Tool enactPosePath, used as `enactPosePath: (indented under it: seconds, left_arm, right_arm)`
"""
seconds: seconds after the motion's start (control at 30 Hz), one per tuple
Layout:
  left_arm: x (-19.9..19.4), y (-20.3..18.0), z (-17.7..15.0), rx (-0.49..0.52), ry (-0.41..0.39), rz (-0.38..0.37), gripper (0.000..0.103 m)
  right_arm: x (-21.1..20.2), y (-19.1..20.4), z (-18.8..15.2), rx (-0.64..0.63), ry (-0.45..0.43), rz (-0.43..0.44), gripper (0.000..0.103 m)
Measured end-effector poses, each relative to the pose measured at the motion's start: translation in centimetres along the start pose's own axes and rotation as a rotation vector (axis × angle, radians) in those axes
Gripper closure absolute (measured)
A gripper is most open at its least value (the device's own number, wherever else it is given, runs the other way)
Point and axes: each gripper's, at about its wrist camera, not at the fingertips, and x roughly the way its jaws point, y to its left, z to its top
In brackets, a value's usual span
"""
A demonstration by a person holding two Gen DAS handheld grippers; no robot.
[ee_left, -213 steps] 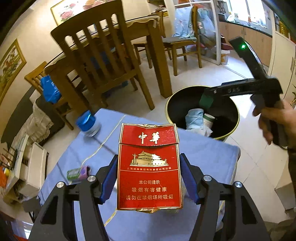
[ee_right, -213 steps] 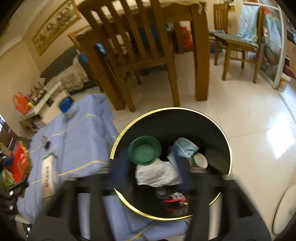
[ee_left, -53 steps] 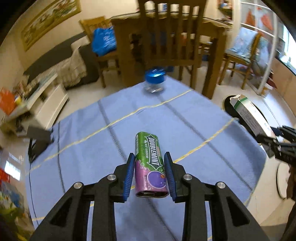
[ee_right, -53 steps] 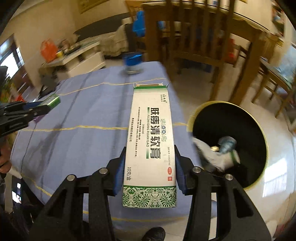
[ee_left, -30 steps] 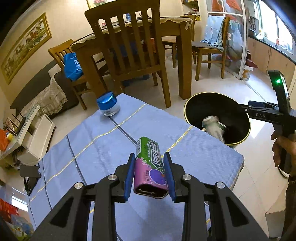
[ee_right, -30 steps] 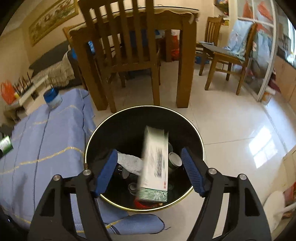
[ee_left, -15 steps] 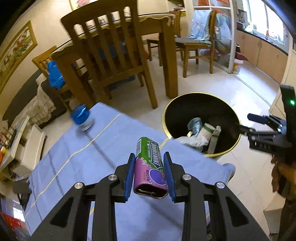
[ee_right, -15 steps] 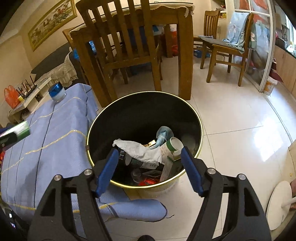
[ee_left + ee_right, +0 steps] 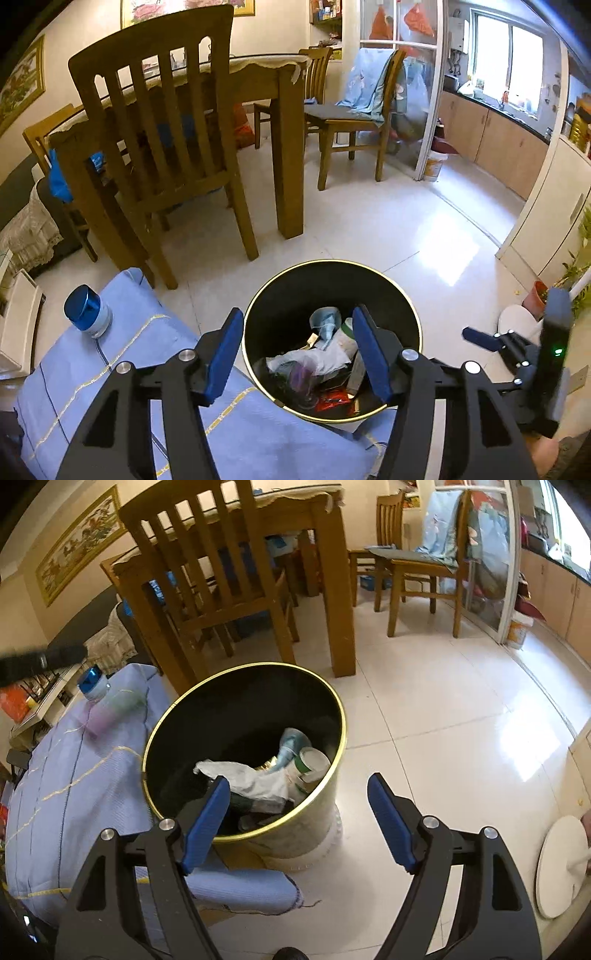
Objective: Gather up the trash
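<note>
My left gripper [image 9: 295,325] hangs over the black, gold-rimmed bin [image 9: 332,263], its jaws opening and no pad touching anything. The green-and-purple gum bottle [image 9: 300,373] is a blur falling free below it; the right wrist view shows that gum bottle [image 9: 110,709] in mid-air under the left gripper [image 9: 40,661]. My right gripper [image 9: 298,786] is open and holds nothing, at the near right of the bin [image 9: 258,664]. Crumpled white paper [image 9: 255,779] and a green-and-white box [image 9: 356,369] lie inside. A blue-capped jar [image 9: 86,310] stands on the blue-clothed table [image 9: 110,387].
A wooden chair [image 9: 173,147] and a dining table leg [image 9: 290,166] stand just behind the bin. A white round object [image 9: 561,864] lies on the tiled floor at right. My right gripper [image 9: 517,354] is seen right of the bin, near a plant pot [image 9: 535,295].
My left gripper moved right until it was over the bin, opened and let go of the gum bottle, which now falls. The right gripper drew back a little from the bin.
</note>
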Motion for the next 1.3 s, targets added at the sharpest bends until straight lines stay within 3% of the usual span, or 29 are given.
enactPosePath:
  seconds: [0.07, 0.13, 0.2, 0.37, 0.5, 0.57, 0.67, 0.73, 0.87, 0.97, 1.13, 1.3]
  left_arm:
    - [-0.8, -0.1, -0.4, 0.01, 0.002, -0.006, 0.044]
    - [-2.1, 0.3, -0.9, 0.022, 0.0, 0.025, 0.035]
    - [-4.2, 1.4, -1.8, 0.024, -0.019, 0.09, 0.019]
    - [-10.0, 6.3, -5.6, -0.028, -0.039, 0.297, 0.007]
    - [-15.0, 12.3, -11.3, -0.156, -0.007, 0.511, 0.007]
    - [-17.6, 15.1, -14.5, -0.23, 0.033, 0.597, 0.007]
    - [-21.8, 18.4, -19.4, -0.321, 0.065, 0.708, 0.007]
    - [-24.8, 19.9, -22.1, -0.387, 0.046, 0.759, 0.007]
    - [-28.3, 21.5, -25.1, -0.489, -0.009, 0.762, 0.007]
    - [-29.9, 22.1, -27.0, -0.561, -0.044, 0.776, 0.007]
    - [-31.2, 22.3, -27.8, -0.578, -0.089, 0.74, 0.007]
    - [-31.0, 21.9, -27.1, -0.56, -0.125, 0.698, 0.007]
  right_arm:
    - [0.0, -0.2, -0.3, 0.006, 0.005, 0.002, 0.027]
    - [-0.1, -0.1, -0.5, 0.007, 0.006, 0.004, 0.027]
    - [-0.2, 0.7, -0.4, 0.001, 0.007, 0.006, 0.019]
    - [-1.7, 5.3, 0.6, -0.055, -0.02, 0.061, 0.005]
    - [-4.0, 13.0, 1.6, -0.134, -0.033, 0.178, 0.005]
    - [-5.3, 18.0, 1.7, -0.175, -0.019, 0.187, 0.005]
    - [-7.8, 25.3, 0.8, -0.261, -0.06, 0.239, 0.005]
    - [-9.2, 30.1, -0.3, -0.342, -0.068, 0.233, 0.005]
    - [-11.1, 37.5, -2.8, -0.434, -0.074, 0.274, 0.005]
    - [-11.8, 40.7, -3.6, -0.436, -0.084, 0.327, 0.005]
    - [-13.5, 41.9, -4.4, -0.425, -0.123, 0.432, 0.005]
    - [-13.5, 41.4, -4.6, -0.407, -0.119, 0.429, 0.005]
